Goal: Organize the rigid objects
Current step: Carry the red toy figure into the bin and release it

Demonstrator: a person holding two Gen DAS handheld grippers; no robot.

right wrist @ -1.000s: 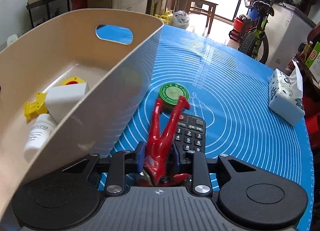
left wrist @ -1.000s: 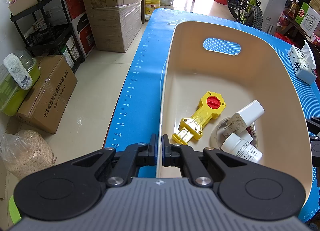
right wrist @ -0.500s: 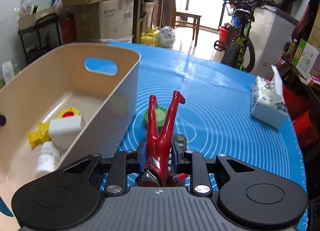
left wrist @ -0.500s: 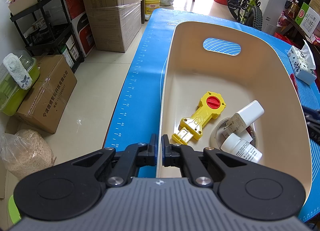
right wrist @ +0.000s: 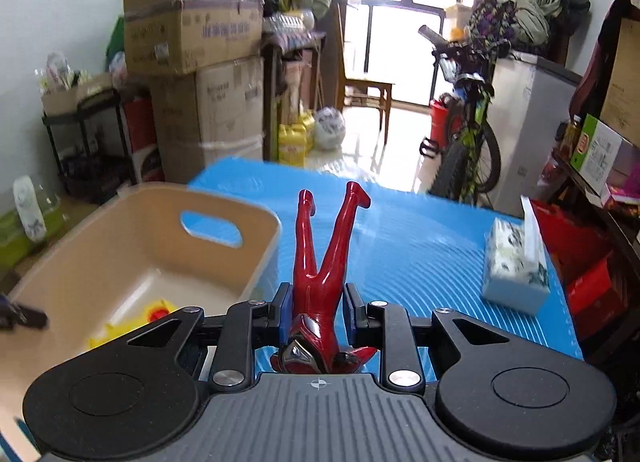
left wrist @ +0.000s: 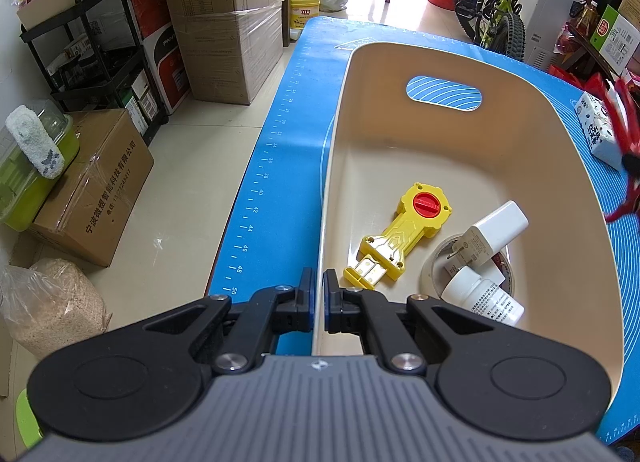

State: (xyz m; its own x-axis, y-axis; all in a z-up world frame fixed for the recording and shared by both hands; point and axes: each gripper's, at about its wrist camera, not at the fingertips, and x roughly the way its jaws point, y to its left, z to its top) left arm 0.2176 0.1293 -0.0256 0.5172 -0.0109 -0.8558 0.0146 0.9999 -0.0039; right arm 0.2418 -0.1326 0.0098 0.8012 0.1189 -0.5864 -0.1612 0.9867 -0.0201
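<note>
My left gripper is shut on the near rim of the beige bin, which stands on the blue mat. Inside the bin lie a yellow toy with a red knob, a white charger, a white pill bottle and a tape roll. My right gripper is shut on a red figurine, held legs forward in the air to the right of the bin. The figurine shows blurred at the right edge of the left wrist view.
A tissue pack lies on the blue mat at the right. Cardboard boxes, a black shelf and a bicycle stand on the floor beyond the table.
My right gripper has risen with the red figurine, well above the mat; the remote and green tin have dropped out of its view. My left gripper has kept its hold on the bin rim.
</note>
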